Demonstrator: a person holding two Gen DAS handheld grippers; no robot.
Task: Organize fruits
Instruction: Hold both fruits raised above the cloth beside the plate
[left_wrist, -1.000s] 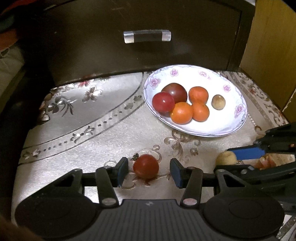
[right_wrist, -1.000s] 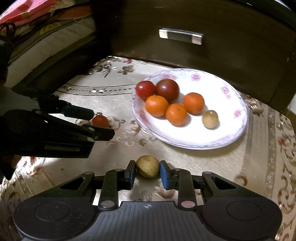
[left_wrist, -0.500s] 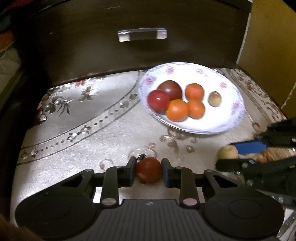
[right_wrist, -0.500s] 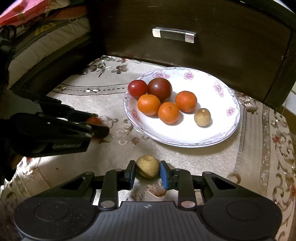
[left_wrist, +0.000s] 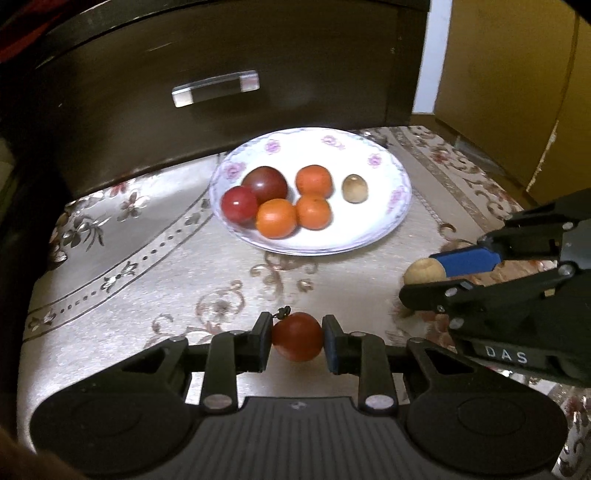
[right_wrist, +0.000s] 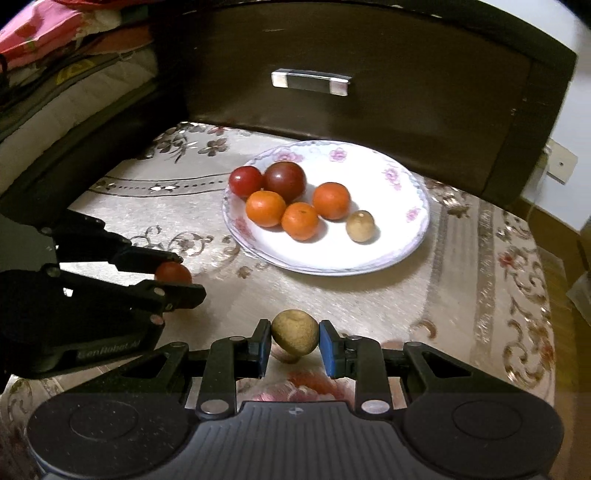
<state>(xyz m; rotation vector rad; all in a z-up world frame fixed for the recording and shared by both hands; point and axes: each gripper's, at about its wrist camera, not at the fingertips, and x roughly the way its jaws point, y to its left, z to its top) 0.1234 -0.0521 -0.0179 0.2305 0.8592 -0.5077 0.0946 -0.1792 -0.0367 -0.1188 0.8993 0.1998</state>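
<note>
My left gripper (left_wrist: 297, 338) is shut on a small red tomato (left_wrist: 298, 335) and holds it just above the cloth, in front of the plate. From the right wrist view the same tomato (right_wrist: 173, 273) shows between the left gripper's fingers (right_wrist: 147, 258). My right gripper (right_wrist: 294, 341) is shut on a tan round fruit (right_wrist: 294, 331); in the left wrist view that fruit (left_wrist: 424, 270) shows at the right. A white flowered plate (left_wrist: 384, 221) (right_wrist: 402, 243) holds two dark red tomatoes, three orange fruits and one tan fruit (right_wrist: 360, 226).
A dark wooden drawer front (right_wrist: 369, 122) with a metal handle (right_wrist: 310, 82) stands right behind the plate. The beige embroidered cloth (left_wrist: 147, 266) covers the surface. Bedding (right_wrist: 55, 74) lies at the far left and a yellow wooden panel (left_wrist: 509, 92) at the right.
The left gripper shut on the red tomato, which lay between its open jaws, then lifted it and moved toward the plate. The right gripper kept hold of the tan fruit.
</note>
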